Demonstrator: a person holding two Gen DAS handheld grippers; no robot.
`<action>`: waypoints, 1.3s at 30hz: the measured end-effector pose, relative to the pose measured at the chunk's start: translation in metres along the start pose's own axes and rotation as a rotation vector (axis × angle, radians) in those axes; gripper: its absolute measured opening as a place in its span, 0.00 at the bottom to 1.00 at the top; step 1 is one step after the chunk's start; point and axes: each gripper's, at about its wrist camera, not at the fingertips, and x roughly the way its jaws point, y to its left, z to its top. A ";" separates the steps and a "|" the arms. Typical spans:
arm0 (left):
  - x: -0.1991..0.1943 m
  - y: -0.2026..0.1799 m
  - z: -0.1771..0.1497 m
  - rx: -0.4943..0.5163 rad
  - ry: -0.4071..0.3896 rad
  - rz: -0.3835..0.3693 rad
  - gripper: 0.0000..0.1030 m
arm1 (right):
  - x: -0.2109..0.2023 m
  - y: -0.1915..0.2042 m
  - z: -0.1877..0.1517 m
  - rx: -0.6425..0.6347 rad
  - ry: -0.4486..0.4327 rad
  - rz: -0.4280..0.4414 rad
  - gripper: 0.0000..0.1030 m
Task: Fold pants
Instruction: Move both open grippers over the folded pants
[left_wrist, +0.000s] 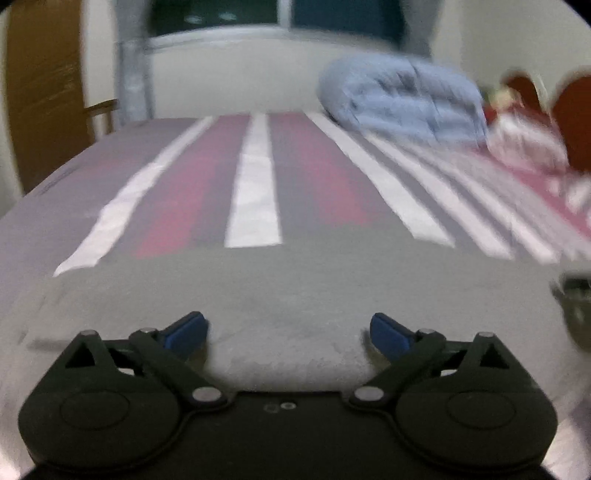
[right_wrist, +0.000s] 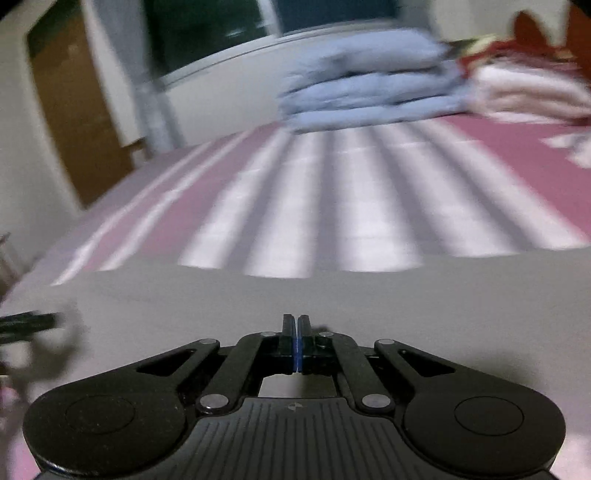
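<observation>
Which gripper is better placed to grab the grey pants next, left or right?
Probably left. The left gripper is open with the grey pants lying between its fingers, untouched. The right gripper is shut, seemingly on nothing, so it would have to reopen first.

**A bedroom with a stripy bed**

A big bed (left_wrist: 258, 177) has a sheet with pink, grey and white stripes. A folded blue blanket (left_wrist: 402, 98) sits at the far end, near red and white bedding (left_wrist: 524, 136). Behind is a pale wall (left_wrist: 229, 88) with a dark window (left_wrist: 280, 11). A brown wooden door (left_wrist: 40, 96) stands on the left.
</observation>
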 end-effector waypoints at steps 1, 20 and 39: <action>0.011 0.000 0.001 0.015 0.032 0.029 0.84 | 0.010 0.015 -0.002 -0.028 0.019 0.012 0.01; -0.010 0.100 -0.019 -0.022 0.018 0.127 0.90 | -0.019 -0.122 0.018 0.049 -0.022 -0.280 0.71; -0.020 0.086 -0.029 0.043 0.002 0.201 0.90 | -0.043 -0.175 0.012 0.088 -0.007 -0.373 0.68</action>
